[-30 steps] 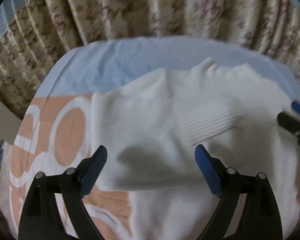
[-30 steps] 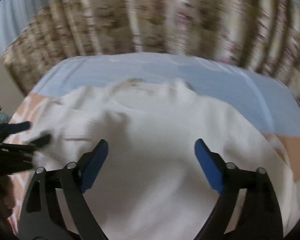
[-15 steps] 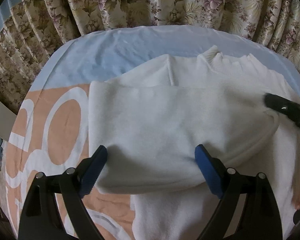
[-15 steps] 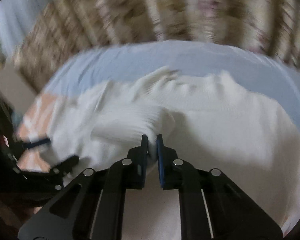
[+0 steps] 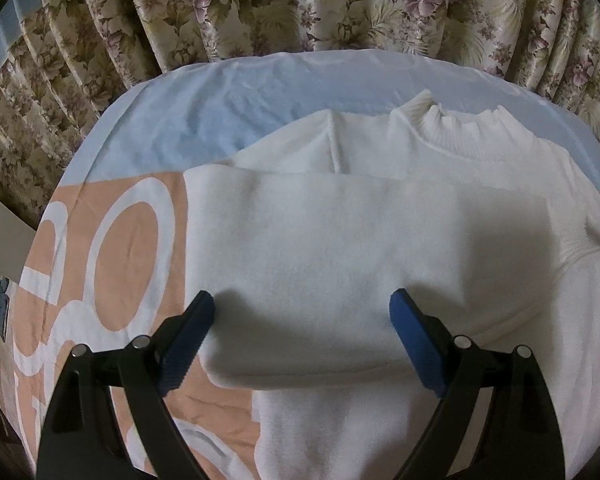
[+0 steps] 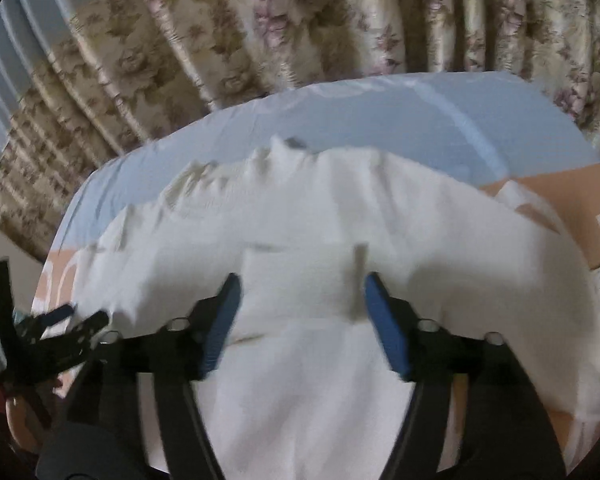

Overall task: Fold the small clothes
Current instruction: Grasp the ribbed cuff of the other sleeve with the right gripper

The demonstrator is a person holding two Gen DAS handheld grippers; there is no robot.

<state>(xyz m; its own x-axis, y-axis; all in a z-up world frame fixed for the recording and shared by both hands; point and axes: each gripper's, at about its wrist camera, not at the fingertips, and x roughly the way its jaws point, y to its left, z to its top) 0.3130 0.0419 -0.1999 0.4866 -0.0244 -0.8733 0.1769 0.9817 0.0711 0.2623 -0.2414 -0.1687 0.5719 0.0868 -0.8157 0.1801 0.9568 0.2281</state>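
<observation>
A white knit sweater [image 5: 340, 248] lies flat on the bed, its ribbed collar [image 5: 456, 128] at the far side. One sleeve is folded across the chest, its ribbed cuff [image 5: 576, 248] near the right edge. My left gripper [image 5: 302, 336] hovers open over the folded sleeve's near edge, gripping nothing. In the right wrist view the sweater [image 6: 340, 232] fills the middle, blurred. My right gripper [image 6: 300, 320] has its jaws opening over the cloth, and the pads press on nothing. The left gripper [image 6: 80, 320] shows at that view's left edge.
The bed sheet is pale blue [image 5: 220, 100] at the far side and peach with white rings [image 5: 124, 248] on the left. Floral curtains [image 5: 300, 4] hang close behind the bed. A person's hand [image 6: 20, 420] is at the lower left of the right wrist view.
The right gripper shut on the sleeve cuff, drew the sleeve across the chest to the right, then let go and opened. The sleeve now lies flat. The left gripper stayed put.
</observation>
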